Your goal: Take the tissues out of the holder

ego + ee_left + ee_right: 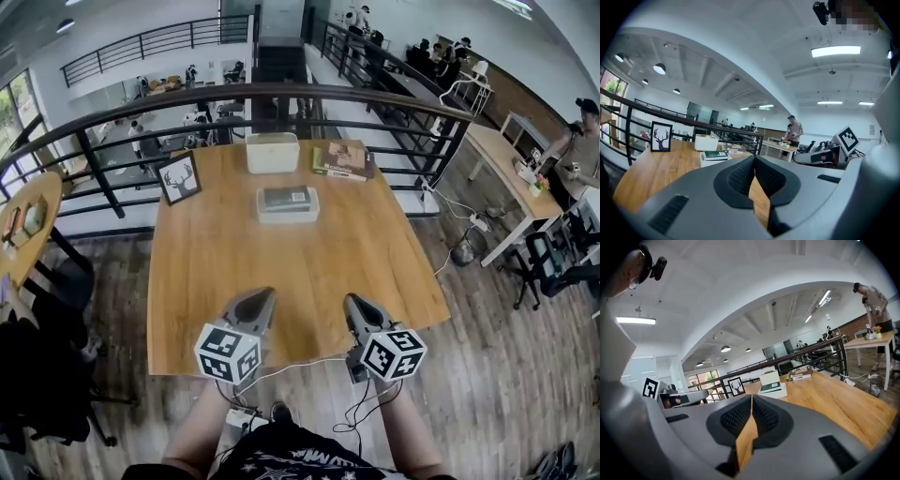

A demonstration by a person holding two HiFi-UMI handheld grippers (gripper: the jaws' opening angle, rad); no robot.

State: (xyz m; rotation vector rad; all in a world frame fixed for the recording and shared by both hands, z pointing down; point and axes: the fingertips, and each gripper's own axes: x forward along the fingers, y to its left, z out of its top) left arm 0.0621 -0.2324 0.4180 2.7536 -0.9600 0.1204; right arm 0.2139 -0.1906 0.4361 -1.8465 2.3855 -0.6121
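While both grippers hover over the near edge of the light wooden table (234, 253), we see the task as not yet begun: the left gripper (261, 298) and the right gripper (354, 304) each have their jaws clenched together, ribbed pads meeting, with nothing between them but a sliver of tabletop showing below. The dark green pack of tissues (287, 197) lies flat in the shallow white rectangular holder (288, 217), which sits around the middle of the table, nearer the far edge and well apart from both grippers. Beyond it, along the far edge, stand a taller white box (272, 153), a small stack of books (342, 159) towards the far right corner, and a black-framed deer picture (179, 178) towards the left edge. To do the reach well, we judge that one gripper should release its jaws before arriving, come down over the pack from above, and close across its short sides so the pads grip the wrapper and not the holder's rim. Since the holder looks light and may lift along with the pack, we would rest the other gripper's closed tips on its rim to pin it, then lift the pack straight up.
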